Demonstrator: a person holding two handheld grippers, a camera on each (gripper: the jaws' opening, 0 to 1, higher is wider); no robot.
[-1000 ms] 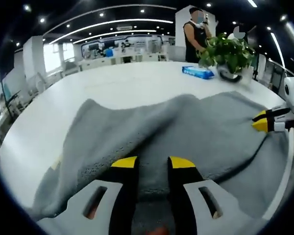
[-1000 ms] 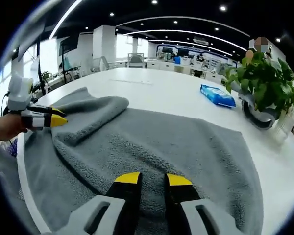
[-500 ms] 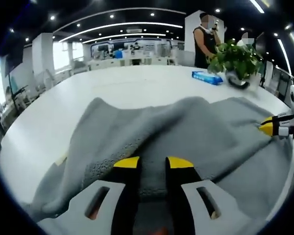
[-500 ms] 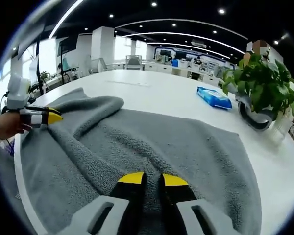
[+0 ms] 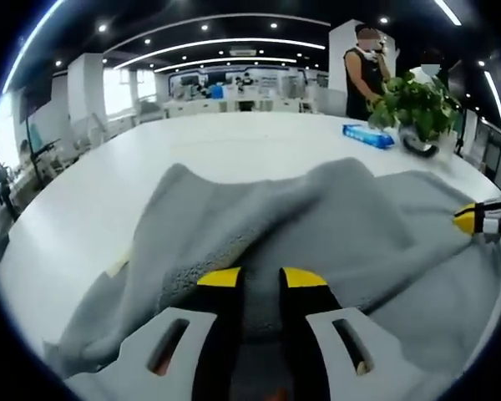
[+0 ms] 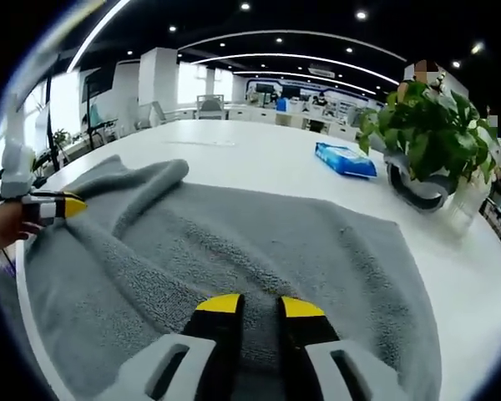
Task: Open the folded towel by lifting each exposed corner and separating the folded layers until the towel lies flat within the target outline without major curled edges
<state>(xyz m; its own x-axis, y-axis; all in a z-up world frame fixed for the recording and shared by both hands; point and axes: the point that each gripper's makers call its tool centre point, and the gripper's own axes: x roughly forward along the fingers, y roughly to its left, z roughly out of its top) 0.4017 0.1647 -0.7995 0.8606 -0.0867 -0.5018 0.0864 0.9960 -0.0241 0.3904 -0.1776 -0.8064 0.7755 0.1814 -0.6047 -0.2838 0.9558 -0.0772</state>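
The grey towel [image 5: 317, 225] was spread on the white table [image 5: 234, 142], one layer held ridged. It was pinched by the left gripper [image 5: 263, 280] and the right gripper [image 6: 255, 307] (jaws nearly together). Uneven pulling could leave curled edges.

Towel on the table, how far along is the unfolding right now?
Done: the towel is mostly spread open on the white table. In hand: the left gripper and the right gripper each pinch its near edge, with a raised ridge bunched between them. Left: flatten that ridge and the curled far-left corner. I can't see a target outline.
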